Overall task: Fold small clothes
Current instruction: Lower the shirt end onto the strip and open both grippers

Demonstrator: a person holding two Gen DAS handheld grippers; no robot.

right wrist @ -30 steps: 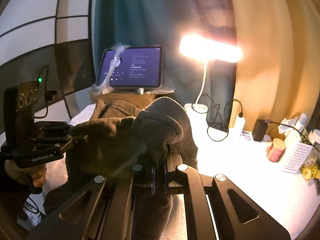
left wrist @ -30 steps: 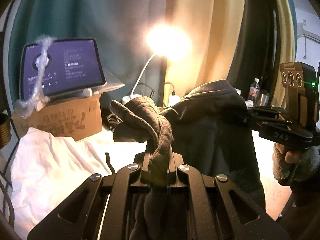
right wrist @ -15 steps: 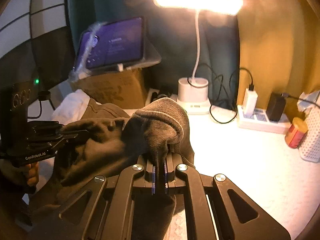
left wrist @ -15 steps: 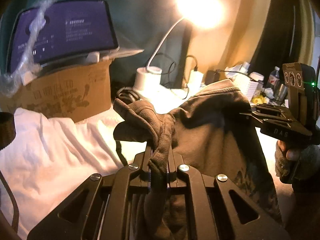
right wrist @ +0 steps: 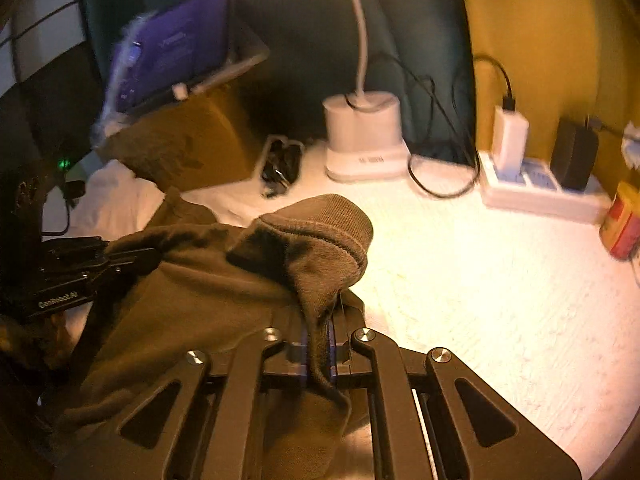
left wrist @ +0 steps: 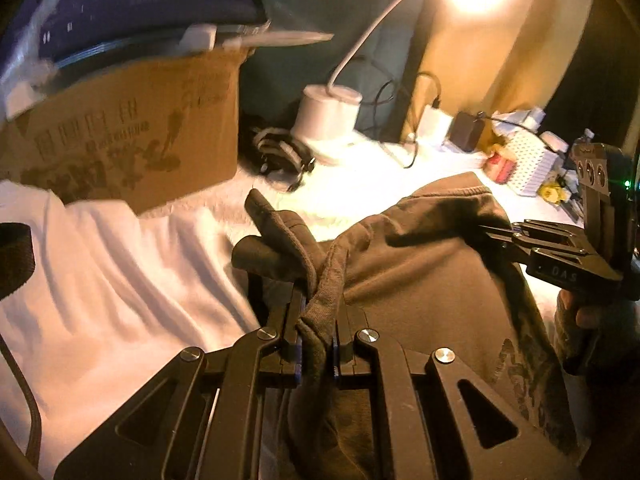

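Fingers of the left gripper are pressed together on a bunched edge of the brown garment, and the cloth comes up between them in a twisted fold. In the right wrist view, the fingers of the right gripper are also clamped on the same garment, at a ribbed cuff or hem that curls over above them. The garment hangs stretched between the two grippers, above the counter; its lower part drops out of view, so I cannot tell if it touches the surface. A faded print shows on the cloth near the right side in the left wrist view.

Left of the garment lies a white cloth with many wrinkles. Behind it stands a cardboard box, and a tablet with a lit purple screen leans on top of the box. Further back on the counter are the white base of a desk lamp, a coil of black cable, a white power strip with chargers plugged in, and a red can near the right edge.
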